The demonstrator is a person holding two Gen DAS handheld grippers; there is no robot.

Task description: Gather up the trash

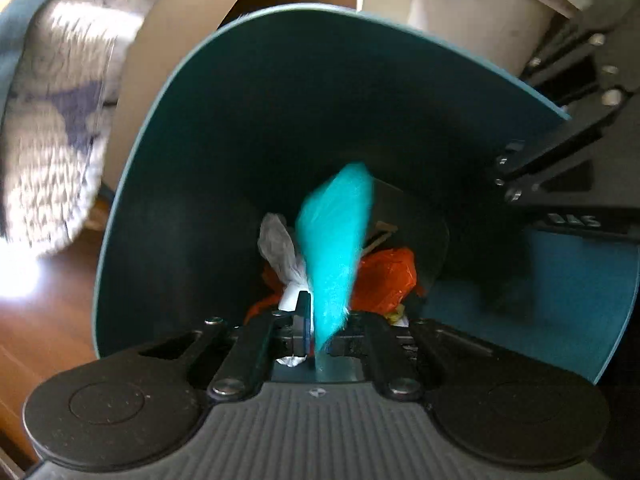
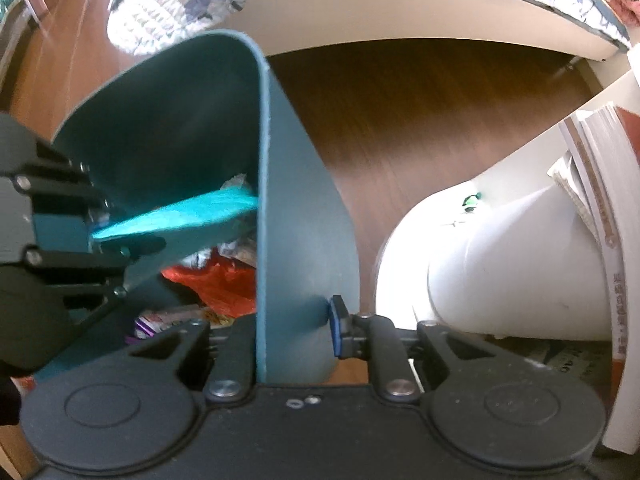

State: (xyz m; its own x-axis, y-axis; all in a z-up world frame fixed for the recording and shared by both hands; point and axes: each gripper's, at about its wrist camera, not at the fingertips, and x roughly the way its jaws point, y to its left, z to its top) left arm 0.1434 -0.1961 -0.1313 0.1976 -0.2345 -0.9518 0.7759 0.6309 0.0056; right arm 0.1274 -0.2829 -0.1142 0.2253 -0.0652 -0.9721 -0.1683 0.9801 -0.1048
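Note:
A dark teal trash bin (image 1: 224, 152) fills the left wrist view, its mouth toward me. My left gripper (image 1: 316, 332) is shut on a bright turquoise wrapper (image 1: 336, 248) held inside the bin. Orange plastic (image 1: 384, 276) and a crumpled white bag (image 1: 280, 248) lie at the bin's bottom. In the right wrist view my right gripper (image 2: 296, 328) is shut on the bin's wall (image 2: 296, 240), one blue-padded finger (image 2: 338, 326) outside. The left gripper (image 2: 92, 236) with the turquoise wrapper (image 2: 180, 214) shows there at left, over orange trash (image 2: 220, 284).
A quilted blue-and-white blanket (image 1: 52, 120) hangs over a bed edge (image 2: 400, 12) above the brown wood floor (image 2: 420, 128). A white cylindrical object (image 2: 520, 272) and stacked books (image 2: 600, 200) stand to the right.

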